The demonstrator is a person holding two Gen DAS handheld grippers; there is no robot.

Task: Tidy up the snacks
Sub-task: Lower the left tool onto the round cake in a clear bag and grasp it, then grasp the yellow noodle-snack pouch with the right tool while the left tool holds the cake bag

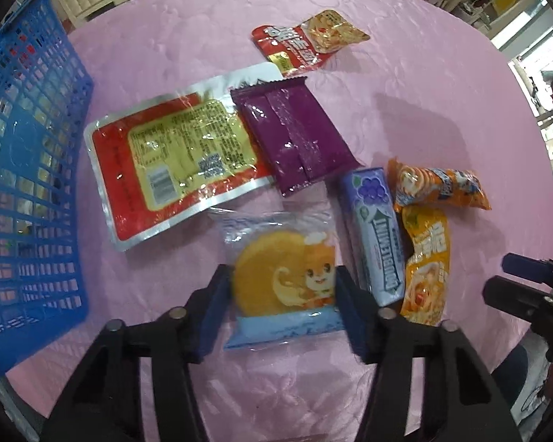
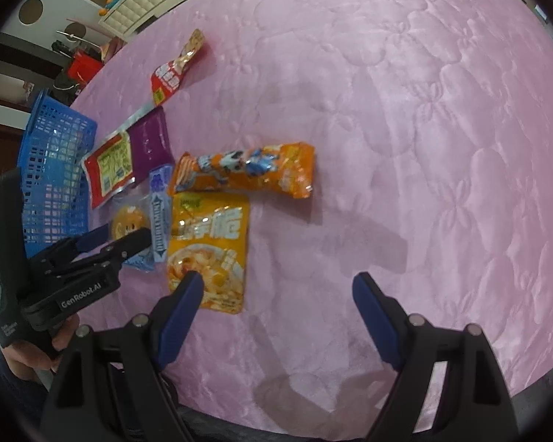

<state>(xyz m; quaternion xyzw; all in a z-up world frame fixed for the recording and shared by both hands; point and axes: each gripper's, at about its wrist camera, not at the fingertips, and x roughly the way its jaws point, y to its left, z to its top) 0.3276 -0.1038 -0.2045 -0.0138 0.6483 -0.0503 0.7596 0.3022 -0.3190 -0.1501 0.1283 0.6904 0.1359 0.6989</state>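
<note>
A clear packet with a round yellow cake and a cartoon squirrel (image 1: 272,269) lies on the pink cloth (image 1: 405,73). My left gripper (image 1: 282,294) points straight down over it, its blue pads pressed against the cake's two sides. From the right wrist view the left gripper (image 2: 123,235) sits low over the same cake packet (image 2: 129,217). My right gripper (image 2: 276,283) hangs open above bare cloth, its left finger (image 2: 188,294) over the corner of a yellow noodle-snack pouch (image 2: 210,235). A blue mesh basket (image 1: 37,147) stands at the left.
Around the cake lie a large red flat packet (image 1: 173,162), a purple wrapper (image 1: 295,136), a blue gum box (image 1: 376,232), an orange packet (image 1: 438,188) and a small red packet (image 1: 302,42). The table's edge curves behind them, with shelves beyond.
</note>
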